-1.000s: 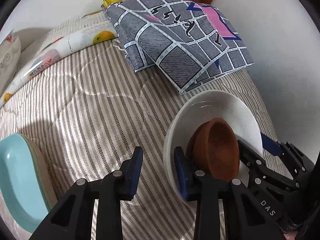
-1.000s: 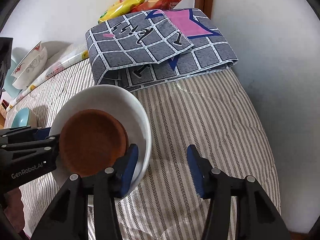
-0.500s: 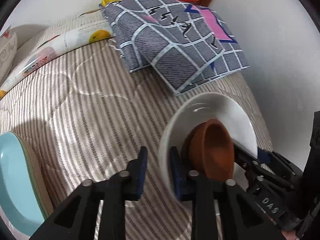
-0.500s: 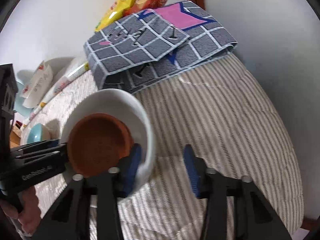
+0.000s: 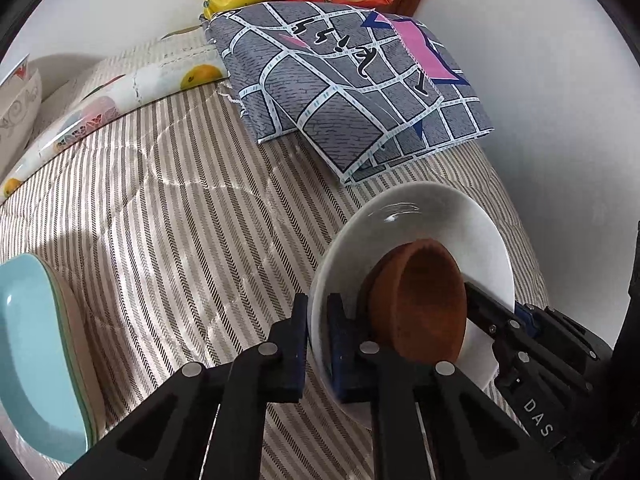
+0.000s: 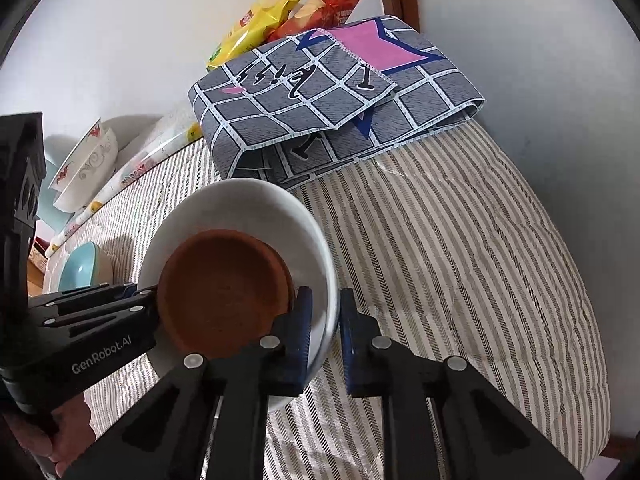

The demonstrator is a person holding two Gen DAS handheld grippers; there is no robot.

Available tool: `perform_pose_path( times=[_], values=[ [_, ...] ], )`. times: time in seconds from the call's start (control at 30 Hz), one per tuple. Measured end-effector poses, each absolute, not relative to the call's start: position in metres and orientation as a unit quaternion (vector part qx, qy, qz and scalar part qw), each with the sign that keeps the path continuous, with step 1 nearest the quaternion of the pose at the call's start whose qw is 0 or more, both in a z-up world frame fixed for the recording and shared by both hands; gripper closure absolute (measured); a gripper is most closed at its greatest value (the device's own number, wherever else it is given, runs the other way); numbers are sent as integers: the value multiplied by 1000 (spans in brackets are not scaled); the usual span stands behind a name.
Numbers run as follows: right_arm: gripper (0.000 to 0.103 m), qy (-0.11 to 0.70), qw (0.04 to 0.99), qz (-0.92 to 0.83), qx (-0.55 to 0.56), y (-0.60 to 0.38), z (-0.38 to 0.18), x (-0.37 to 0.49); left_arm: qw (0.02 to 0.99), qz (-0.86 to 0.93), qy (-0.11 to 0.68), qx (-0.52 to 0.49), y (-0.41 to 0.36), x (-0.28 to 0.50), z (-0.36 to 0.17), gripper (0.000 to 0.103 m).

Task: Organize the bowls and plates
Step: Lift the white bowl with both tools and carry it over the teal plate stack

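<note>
Both claws tilt steeply down over the striped bed (image 5: 168,216). The left claw (image 5: 318,344) and right claw (image 6: 324,332) have just been closing and now clench opposite rims of the white plate (image 6: 256,208), held near the bed's right edge, brown bowl (image 6: 224,284) inside it, opening upward

Black grippers (image 5: 318,340) (image 6: 324,332) with blue pads (silver screws along the fingers) are being shown, lettered "GenRobot.AI" and "DAS".
</note>
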State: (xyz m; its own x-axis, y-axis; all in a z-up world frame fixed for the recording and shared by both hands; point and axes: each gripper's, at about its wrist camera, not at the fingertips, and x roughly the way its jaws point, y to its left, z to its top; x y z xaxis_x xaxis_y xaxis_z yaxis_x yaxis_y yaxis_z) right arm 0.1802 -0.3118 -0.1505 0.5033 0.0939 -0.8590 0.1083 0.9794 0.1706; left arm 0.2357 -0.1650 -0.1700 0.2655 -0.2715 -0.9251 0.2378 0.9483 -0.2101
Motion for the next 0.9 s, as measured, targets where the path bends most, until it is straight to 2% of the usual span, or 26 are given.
perform_pose_path(
  times=[0.9],
  values=[
    [94, 488, 866, 8, 109, -284, -129, 146, 805, -140, 576, -18, -136, 186, -140, 95]
  ],
)
